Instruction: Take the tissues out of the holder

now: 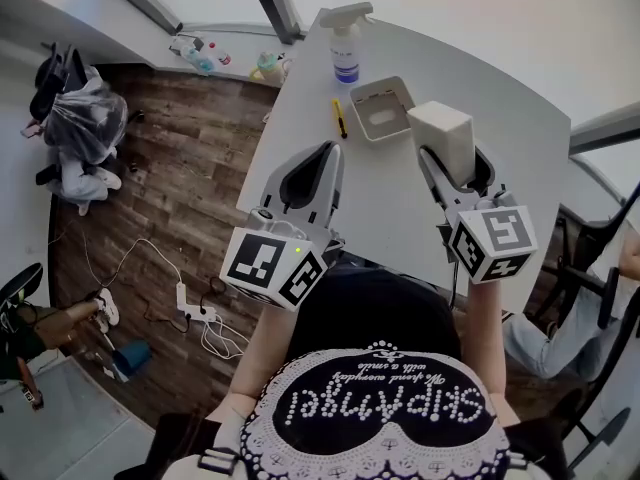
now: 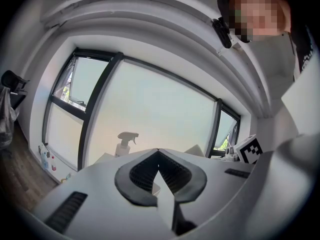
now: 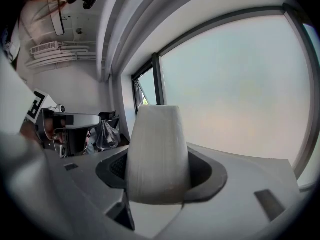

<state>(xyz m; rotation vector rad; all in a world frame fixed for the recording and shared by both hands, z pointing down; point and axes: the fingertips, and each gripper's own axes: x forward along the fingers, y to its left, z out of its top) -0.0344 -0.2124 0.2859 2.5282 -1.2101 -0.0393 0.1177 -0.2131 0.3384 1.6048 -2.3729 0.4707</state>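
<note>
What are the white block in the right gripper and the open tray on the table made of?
The white block: likely stacked tissue paper, matte; fine parallel lines run along its side. The tray: probably smooth matte plastic, rounded rim; uncertain.

The head camera looks steeply down onto the white table, with both grippers low in its frame. The camera on the left gripper sits close behind the jaws and faces level across the table toward the window, sharing the spray bottle with the head view. The camera on the right gripper faces a window too, a tissue pack close up in its middle. Each gripper view catches the other's marker cube.
</note>
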